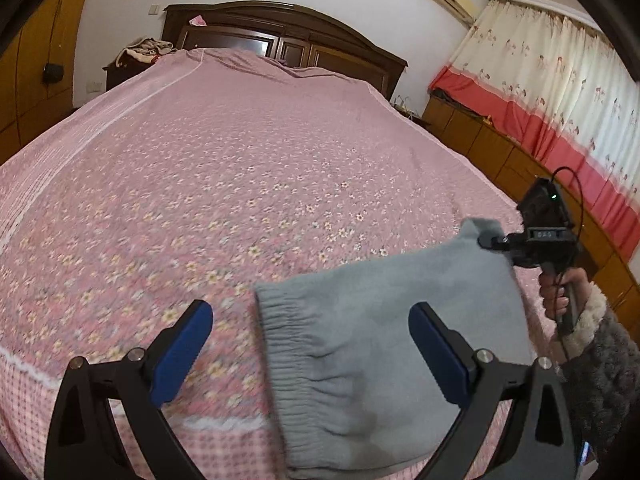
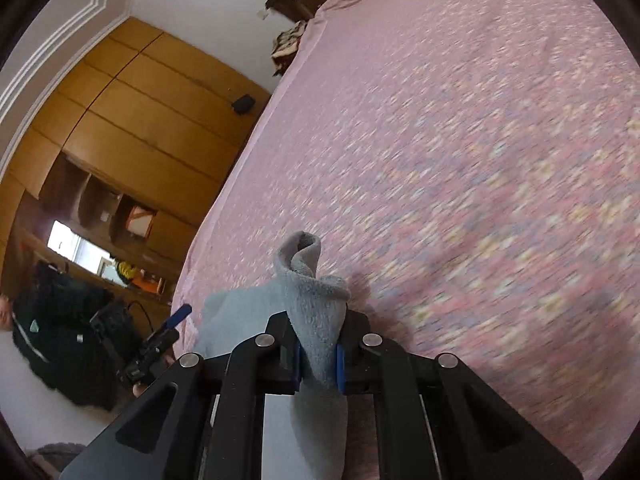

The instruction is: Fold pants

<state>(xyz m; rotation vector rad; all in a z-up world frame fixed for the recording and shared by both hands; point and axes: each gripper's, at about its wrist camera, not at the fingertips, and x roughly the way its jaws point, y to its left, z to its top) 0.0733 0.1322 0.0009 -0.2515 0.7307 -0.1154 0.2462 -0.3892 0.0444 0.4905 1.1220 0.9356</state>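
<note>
Light grey fleece pants (image 1: 380,332) with an elastic waistband lie at the near edge of the pink floral bed (image 1: 240,184). My left gripper (image 1: 312,344) is open, its blue pads on either side of the waistband, holding nothing. My right gripper (image 2: 318,360) is shut on a bunched corner of the pants (image 2: 316,308) and holds it lifted above the bed (image 2: 480,160). In the left wrist view the right gripper (image 1: 486,240) shows at the pants' far right corner. The left gripper (image 2: 176,320) shows small at the lower left of the right wrist view.
A dark wooden headboard (image 1: 288,36) stands at the bed's far end. Wooden cabinets (image 1: 500,148) and a red and cream curtain (image 1: 560,92) run along the right. A wooden wardrobe (image 2: 132,112) stands left of the bed. Clothes (image 1: 144,50) lie by the headboard.
</note>
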